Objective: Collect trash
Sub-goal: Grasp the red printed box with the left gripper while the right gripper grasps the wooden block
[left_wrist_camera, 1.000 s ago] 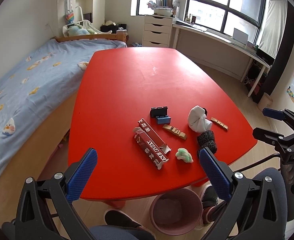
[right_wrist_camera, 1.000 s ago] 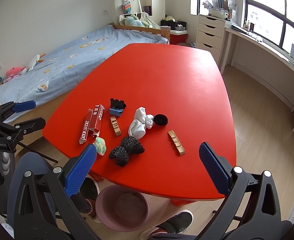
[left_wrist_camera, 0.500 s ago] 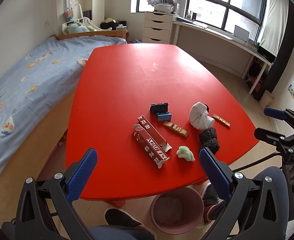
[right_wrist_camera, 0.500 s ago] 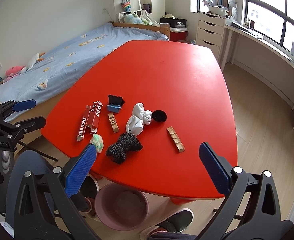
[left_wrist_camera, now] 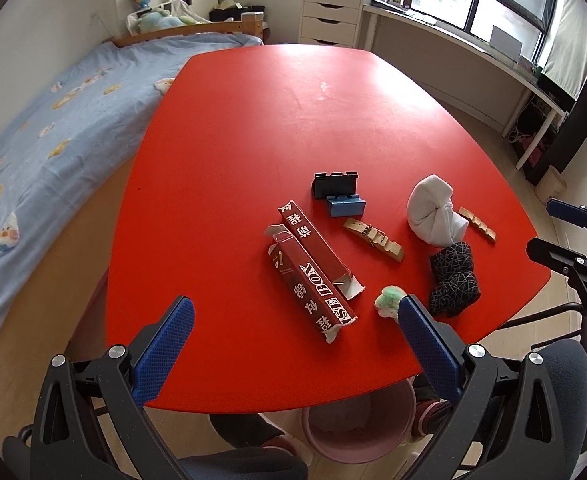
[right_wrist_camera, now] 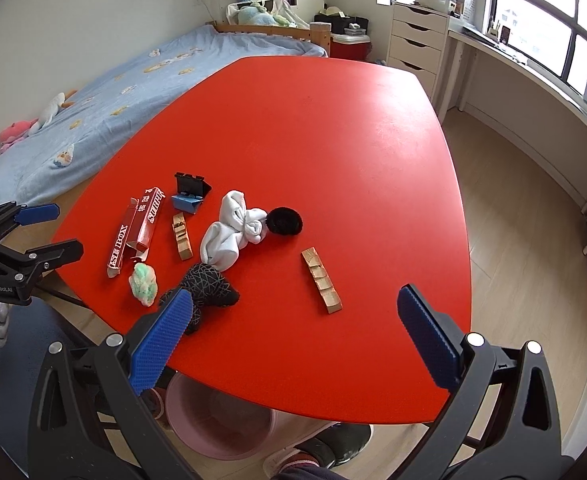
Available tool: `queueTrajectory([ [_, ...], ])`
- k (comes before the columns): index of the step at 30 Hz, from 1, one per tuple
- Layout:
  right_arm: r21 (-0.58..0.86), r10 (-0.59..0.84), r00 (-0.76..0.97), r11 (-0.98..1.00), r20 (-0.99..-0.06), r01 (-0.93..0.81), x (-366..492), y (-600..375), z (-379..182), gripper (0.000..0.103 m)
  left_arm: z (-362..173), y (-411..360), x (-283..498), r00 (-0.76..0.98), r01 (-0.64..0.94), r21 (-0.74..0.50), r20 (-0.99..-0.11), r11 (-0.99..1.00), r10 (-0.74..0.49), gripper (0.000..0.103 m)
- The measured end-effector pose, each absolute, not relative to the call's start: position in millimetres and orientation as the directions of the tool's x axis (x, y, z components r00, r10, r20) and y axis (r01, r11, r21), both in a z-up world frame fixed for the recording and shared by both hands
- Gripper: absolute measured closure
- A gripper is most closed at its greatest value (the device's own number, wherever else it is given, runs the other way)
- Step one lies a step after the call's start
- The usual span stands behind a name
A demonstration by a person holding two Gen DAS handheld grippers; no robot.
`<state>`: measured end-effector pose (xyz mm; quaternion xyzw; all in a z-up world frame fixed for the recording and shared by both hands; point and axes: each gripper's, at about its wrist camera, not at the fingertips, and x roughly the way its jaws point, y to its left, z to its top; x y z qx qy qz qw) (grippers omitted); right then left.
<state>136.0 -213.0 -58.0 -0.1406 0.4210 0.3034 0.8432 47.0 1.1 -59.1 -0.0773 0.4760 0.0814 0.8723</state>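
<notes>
Both tools hovering over the near edge of the red bench (left_wrist_camera: 253, 128), nothing gripped. Left tool (left_wrist_camera: 293, 330) is sitting with its blue pads spread wide, empty. Right tool (right_wrist_camera: 295, 328) same: spread wide, empty.

Trash is clustering on the near part of the bench:
- two dark red cartons (left_wrist_camera: 313, 268) lying flat side by side, touching, end flaps hanging open
- green-white crumpled wad (right_wrist_camera: 143, 284) lying just beside the near end of the cartons; in the left wrist view it is sitting right at the tip of the left tool's right pad (left_wrist_camera: 429, 344)
- black patterned bundle (left_wrist_camera: 453, 278) lying next to the wad, touching the white cloth wad (left_wrist_camera: 433, 210) behind it; in the right wrist view the right tool's left pad (right_wrist_camera: 161, 344) is overlapping it
- black fuzzy round piece (right_wrist_camera: 284, 221) touching the far side of the white cloth
- two notched wooden strips: one (left_wrist_camera: 373, 238) between cartons and cloth, the other (right_wrist_camera: 320, 280) lying apart on the right
- black clip-like piece (left_wrist_camera: 335, 184) and a blue piece (left_wrist_camera: 345, 205) sitting together just beyond the cartons

Pink bin (right_wrist_camera: 217, 420) is standing on the floor under the near bench edge, between the two tools, partly hidden by the bench. A shoe (right_wrist_camera: 333, 444) is showing beside it. Bed (left_wrist_camera: 53, 128) is running along the left of the bench.
</notes>
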Motion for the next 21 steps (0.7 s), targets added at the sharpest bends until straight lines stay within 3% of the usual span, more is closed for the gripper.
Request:
queueTrajectory([
  [21,-0.006,0.33,0.421,0.781,-0.845,-0.624,167,-205,-97,0.003,-100,9,70,0.44,-0.285,-0.036,-0.893,0.958,0.098,0.005],
])
